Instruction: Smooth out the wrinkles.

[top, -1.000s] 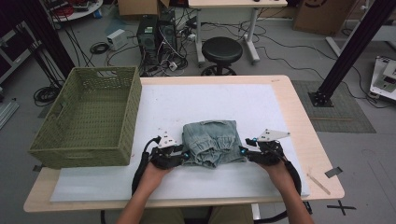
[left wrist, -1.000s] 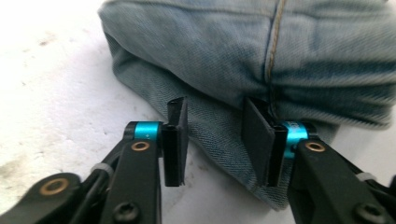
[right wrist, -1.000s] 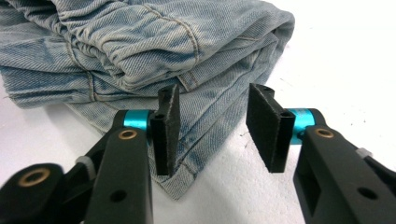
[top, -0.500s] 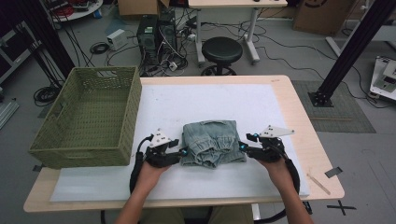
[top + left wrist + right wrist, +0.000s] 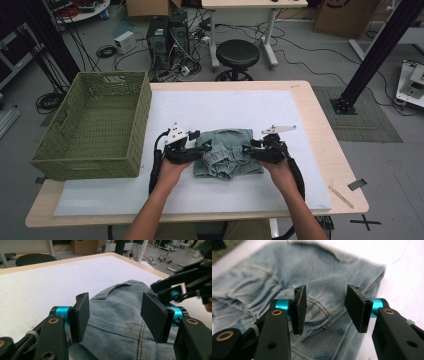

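The folded jeans [image 5: 228,159] lie on the white mat [image 5: 210,112], near its front middle, with the waistband turned away from you. Your left gripper [image 5: 196,148] sits at the left edge of the jeans and your right gripper [image 5: 247,150] at the right edge, each pointing inward across the denim.

In the left gripper view, the jaws have just been opening and now stand apart above the jeans [image 5: 117,322]; denim shows in the gap, but the pads do not press on it. In the right gripper view, the jaws also stand apart over the jeans [image 5: 287,277], with fabric below the gap and no pinch on it.

The green woven basket [image 5: 95,125] stands to the left of the jeans, at the table's left edge, well apart from them. Nothing lies between the jeans and the basket except bare mat. A black stool [image 5: 237,54] stands beyond the table's far edge.
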The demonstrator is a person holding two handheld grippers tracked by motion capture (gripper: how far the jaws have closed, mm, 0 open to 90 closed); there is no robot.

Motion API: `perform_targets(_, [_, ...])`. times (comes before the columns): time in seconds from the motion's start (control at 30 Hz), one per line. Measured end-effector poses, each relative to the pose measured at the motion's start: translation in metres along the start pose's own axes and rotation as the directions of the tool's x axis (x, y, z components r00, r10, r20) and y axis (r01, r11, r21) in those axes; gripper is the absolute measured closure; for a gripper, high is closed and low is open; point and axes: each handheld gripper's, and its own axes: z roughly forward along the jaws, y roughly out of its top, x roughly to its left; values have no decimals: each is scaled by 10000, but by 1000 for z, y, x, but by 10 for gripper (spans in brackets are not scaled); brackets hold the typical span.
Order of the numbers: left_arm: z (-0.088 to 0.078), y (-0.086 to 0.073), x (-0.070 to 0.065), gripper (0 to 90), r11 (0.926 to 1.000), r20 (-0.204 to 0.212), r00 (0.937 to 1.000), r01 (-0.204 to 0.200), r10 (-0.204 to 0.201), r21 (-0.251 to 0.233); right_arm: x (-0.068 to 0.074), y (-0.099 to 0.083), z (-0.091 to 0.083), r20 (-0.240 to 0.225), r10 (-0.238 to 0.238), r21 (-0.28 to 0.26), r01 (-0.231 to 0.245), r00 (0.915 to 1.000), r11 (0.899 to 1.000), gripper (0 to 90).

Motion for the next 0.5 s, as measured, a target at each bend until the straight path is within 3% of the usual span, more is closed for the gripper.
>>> perform_targets(0.1, [4, 1, -1, 406, 10000, 53, 10000, -66, 66, -7, 3, -1, 5, -233, -152, 277, 158, 9996, 9995, 775])
perform_targets(0.13, [5, 1, -2, 406, 10000, 115, 9999, -51, 51, -28, 6, -1, 6, -219, -385, 324, 392, 9990, 9987, 808])
perform_targets(0.2, [6, 2, -3, 406, 9999, 165, 9998, -86, 87, -56, 9, 0, 3, -379, -526, 331, 538, 9979, 9980, 830])
perform_targets(0.27, [6, 2, -4, 406, 9998, 280, 9995, -171, 174, -108, 10, 0, -6, -838, -684, -55, 682, 9941, 9977, 831])
perform_targets(0.33, [7, 2, -5, 406, 9997, 410, 9989, -200, 205, -123, 10, 0, -17, -1613, -713, -498, 640, 9843, 9967, 829])
perform_targets(0.4, [10, 1, -6, 407, 9997, 628, 9977, -247, 244, 32, 12, -2, -22, -2043, -923, -441, 850, 9745, 9954, 828])
perform_targets(0.47, [16, -4, -10, 438, 9961, 815, 9958, -488, 428, 732, 14, -6, -21, -2001, -1318, -85, 1328, 9709, 9911, 828])
perform_targets(0.5, [19, -8, -12, 440, 9917, 889, 9942, -705, 610, 1076, 15, -9, -20, -1728, -1462, 185, 1516, 9741, 9883, 827])
